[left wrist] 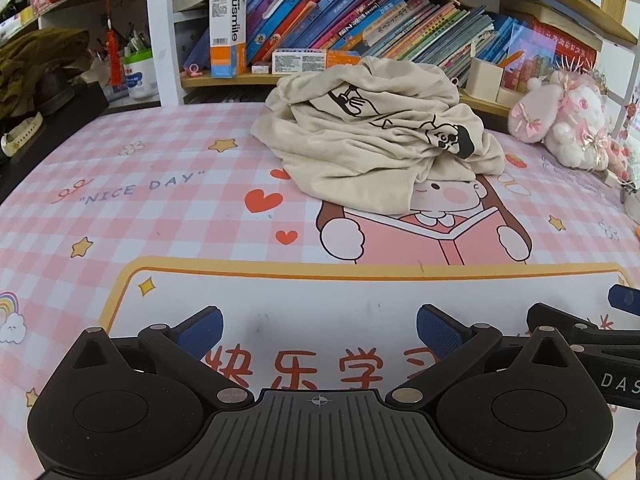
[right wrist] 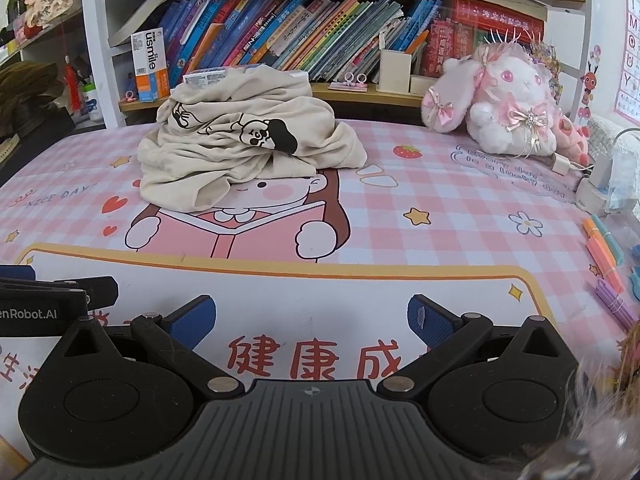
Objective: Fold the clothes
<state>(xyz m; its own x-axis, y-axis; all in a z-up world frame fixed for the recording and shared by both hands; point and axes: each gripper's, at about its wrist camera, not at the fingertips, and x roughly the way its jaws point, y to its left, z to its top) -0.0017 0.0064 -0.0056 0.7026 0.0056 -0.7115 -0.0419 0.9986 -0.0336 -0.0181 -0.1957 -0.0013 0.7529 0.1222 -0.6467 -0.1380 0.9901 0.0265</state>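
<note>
Both hand-held grippers gape wide, holding nothing.

Beige shirt soft matt cloth; mat smooth.

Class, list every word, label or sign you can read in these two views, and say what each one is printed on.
"usmile": white and orange box on the shelf.
"NICE DAY": pink checked desk mat.
"快乐学": red characters on the mat's white panel, left view.
"健康成": red characters on that panel, right view.
"DAS": side of the right tongs, cut off.
"enRobot.AI": side of the left tongs, cut off.
Book spines, box labels, wall chart: too small to read.
</note>
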